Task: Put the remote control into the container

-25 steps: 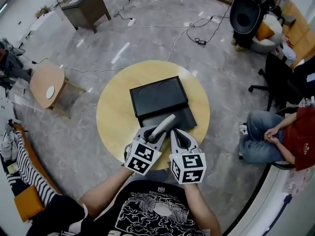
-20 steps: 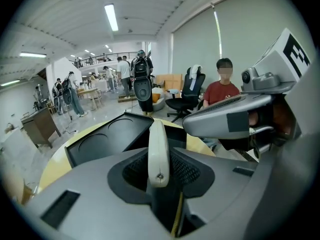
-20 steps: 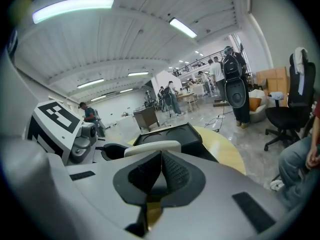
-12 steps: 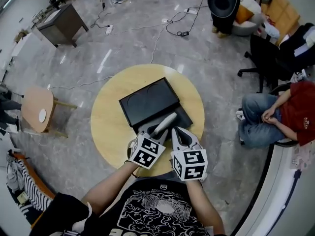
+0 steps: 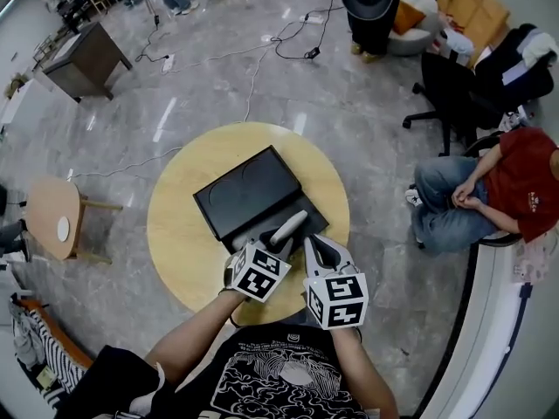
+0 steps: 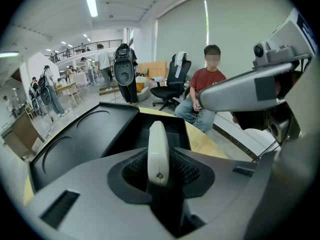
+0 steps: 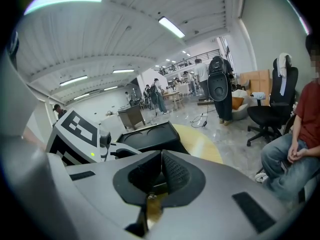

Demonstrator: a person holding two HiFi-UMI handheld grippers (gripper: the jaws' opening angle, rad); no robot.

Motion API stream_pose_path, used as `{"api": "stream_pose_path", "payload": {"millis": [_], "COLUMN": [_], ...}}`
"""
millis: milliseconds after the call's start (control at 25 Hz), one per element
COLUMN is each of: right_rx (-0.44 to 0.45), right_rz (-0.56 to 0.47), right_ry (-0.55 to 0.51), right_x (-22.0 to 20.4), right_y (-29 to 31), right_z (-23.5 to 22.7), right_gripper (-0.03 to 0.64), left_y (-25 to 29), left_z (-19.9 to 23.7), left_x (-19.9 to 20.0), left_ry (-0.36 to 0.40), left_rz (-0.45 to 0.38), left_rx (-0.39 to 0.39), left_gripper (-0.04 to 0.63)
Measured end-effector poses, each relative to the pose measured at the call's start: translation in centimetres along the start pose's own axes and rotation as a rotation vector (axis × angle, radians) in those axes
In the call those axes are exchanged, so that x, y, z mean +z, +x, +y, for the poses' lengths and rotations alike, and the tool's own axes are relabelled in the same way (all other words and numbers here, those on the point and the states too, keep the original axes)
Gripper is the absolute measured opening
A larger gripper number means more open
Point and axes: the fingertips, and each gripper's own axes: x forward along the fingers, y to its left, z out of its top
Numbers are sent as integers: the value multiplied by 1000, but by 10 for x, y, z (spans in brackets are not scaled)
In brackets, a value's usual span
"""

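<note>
White slim plastic remote control (image 6: 158,151) is being clamped by one end between left gripper (image 5: 276,244) jaws, tilted over black rectangular container (image 5: 229,201) near edge | right gripper (image 5: 312,241) is being held alongside, jaws pressed together, empty

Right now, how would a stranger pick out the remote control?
On the round yellow table sits a black container. Over its near edge the left gripper is shut on the remote control: a slim, pale, rounded bar pointing away from the person. It is the only held thing; the right gripper beside it is shut on nothing.
</note>
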Motion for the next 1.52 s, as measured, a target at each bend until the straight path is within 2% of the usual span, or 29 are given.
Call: {"api": "stream_pose_path", "payload": {"millis": [200, 640, 1040, 1200, 1520], "right_rx": [-9, -3, 18, 28, 77], "right_rz": [13, 13, 20, 18, 26], "right_ry": [-2, -23, -8, 15, 45], "right_x": [-5, 1, -6, -11, -14], "right_y": [0, -3, -3, -4, -7], "right_z": [-5, -2, 9, 11, 24], "right_gripper": [25, 25, 25, 25, 25], "left_y": [10, 12, -5, -14, -39], "left_z": [1, -3, -4, -4, -4], "left_x": [-9, -25, -23, -18, -4], "left_ry": [27, 32, 4, -9, -86], "left_rz": [32, 125, 96, 57, -24], "left_rx": [1, -16, -37, -23, 10], "left_gripper": [106, 106, 109, 109, 109]}}
